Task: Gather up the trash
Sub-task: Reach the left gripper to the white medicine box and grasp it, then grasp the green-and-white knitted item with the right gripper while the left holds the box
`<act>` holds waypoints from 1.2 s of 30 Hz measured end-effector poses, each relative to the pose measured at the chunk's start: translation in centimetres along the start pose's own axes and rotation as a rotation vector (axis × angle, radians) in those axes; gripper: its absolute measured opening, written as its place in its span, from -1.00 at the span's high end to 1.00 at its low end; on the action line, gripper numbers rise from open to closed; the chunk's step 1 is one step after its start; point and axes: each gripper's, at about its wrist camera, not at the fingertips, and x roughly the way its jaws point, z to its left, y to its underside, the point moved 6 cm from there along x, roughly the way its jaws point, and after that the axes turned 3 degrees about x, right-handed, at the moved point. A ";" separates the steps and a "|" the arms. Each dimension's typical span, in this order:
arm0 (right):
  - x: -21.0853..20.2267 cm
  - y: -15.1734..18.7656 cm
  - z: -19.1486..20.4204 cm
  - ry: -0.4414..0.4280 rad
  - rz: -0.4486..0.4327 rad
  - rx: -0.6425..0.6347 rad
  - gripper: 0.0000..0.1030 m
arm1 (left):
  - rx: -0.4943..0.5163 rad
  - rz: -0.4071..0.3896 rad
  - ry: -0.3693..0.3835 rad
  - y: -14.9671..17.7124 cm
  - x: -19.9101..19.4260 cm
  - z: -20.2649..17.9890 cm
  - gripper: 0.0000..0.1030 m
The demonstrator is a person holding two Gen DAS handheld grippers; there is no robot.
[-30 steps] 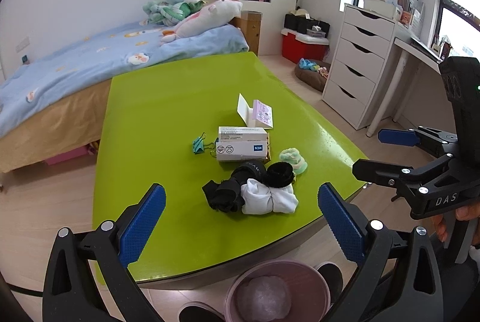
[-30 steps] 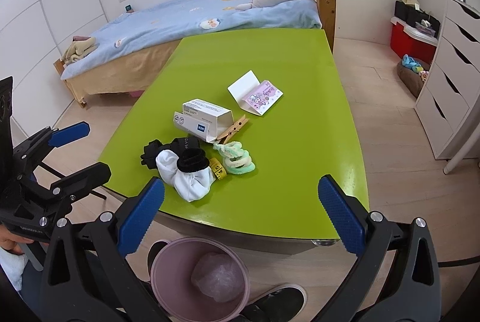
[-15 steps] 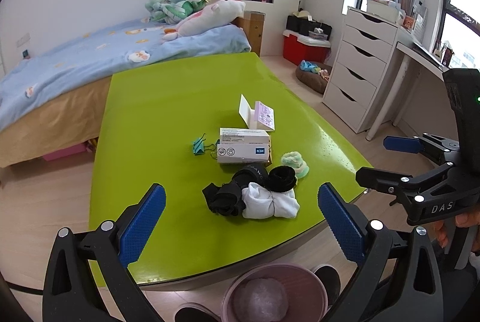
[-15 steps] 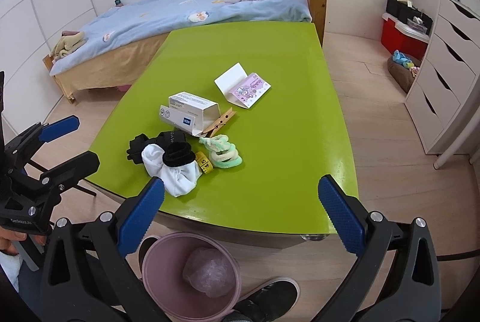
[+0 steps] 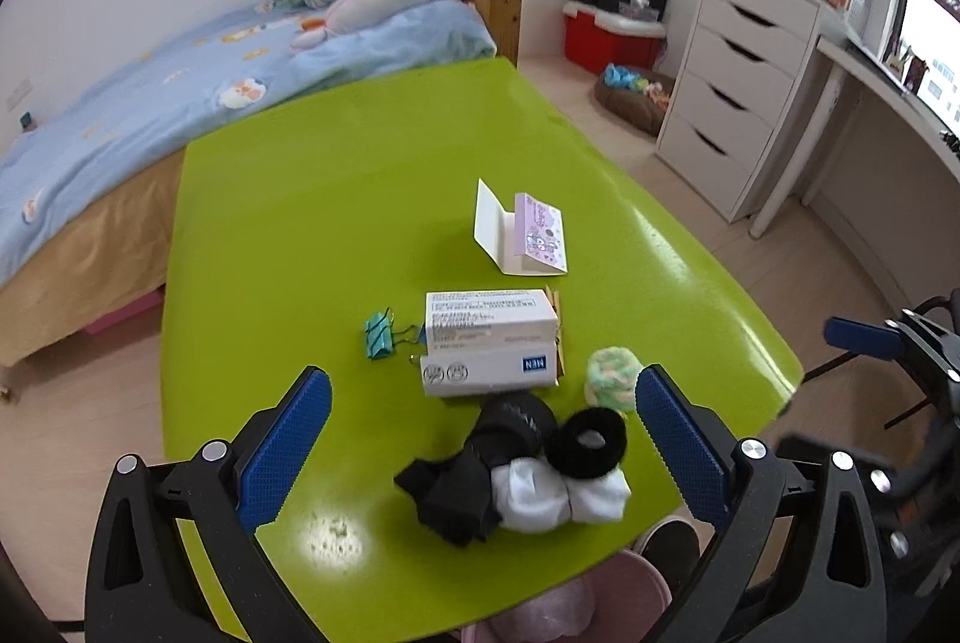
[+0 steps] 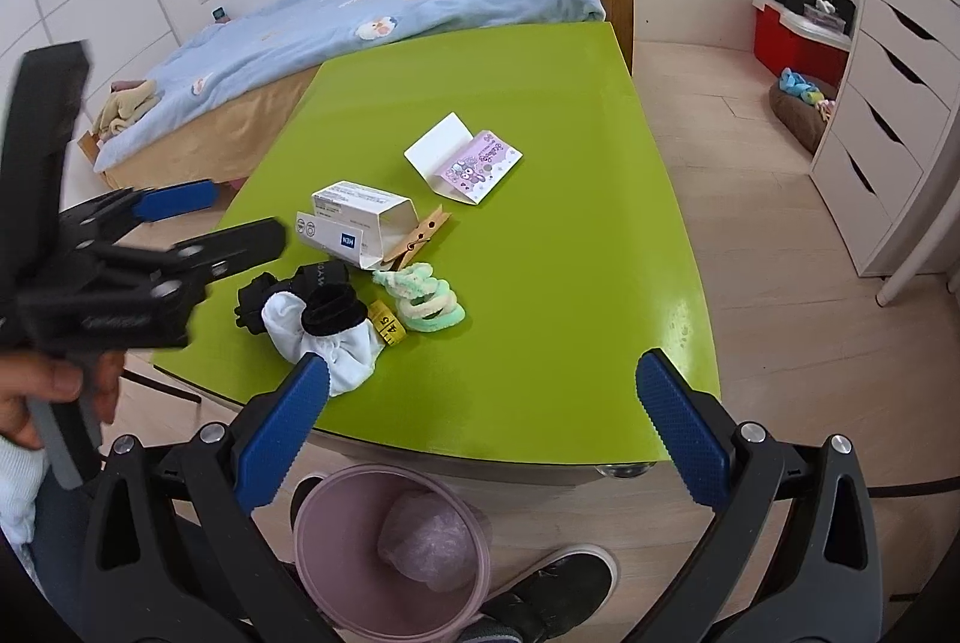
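Note:
On the green table [image 5: 312, 235] [image 6: 564, 283] lie a white cardboard box [image 5: 489, 349] [image 6: 360, 226], an open folded card [image 5: 522, 235] [image 6: 465, 157], and a bundle of black and white socks [image 5: 528, 475] [image 6: 312, 319]. A pink waste bin [image 6: 390, 547] [image 5: 576, 601] holding crumpled plastic stands on the floor below the table's near edge. My left gripper [image 5: 480, 457] is open, hovering over the sock bundle near the table's front edge. My right gripper [image 6: 480, 433] is open above the bin, short of the table edge, empty.
A teal binder clip [image 5: 381, 337], a wooden clothespin [image 6: 423, 235], a pale green hair tie pile [image 6: 426, 298] and a yellow tape measure [image 6: 387, 328] also lie on the table. A bed [image 6: 360, 19] sits behind it, white drawers [image 6: 894, 115] to the right. A person's shoe [image 6: 552, 589] is beside the bin.
My left gripper has moved forward over the table, bringing the socks and box closer. The right gripper has shifted slightly forward and left; the left tool looms larger in its view.

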 end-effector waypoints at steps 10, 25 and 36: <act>0.0 -0.2 0.4 -0.012 -0.017 -0.006 -0.94 | -0.004 0.182 -0.002 -1.0 5.8 -0.1 -0.88; 0.3 -0.1 0.3 -0.010 -0.009 -0.002 -0.94 | -0.012 0.123 0.007 -1.6 4.2 -0.2 -0.22; 0.8 -0.4 1.3 -0.012 0.006 -0.032 -0.94 | -0.030 -0.020 0.019 -1.2 -2.8 0.7 -0.22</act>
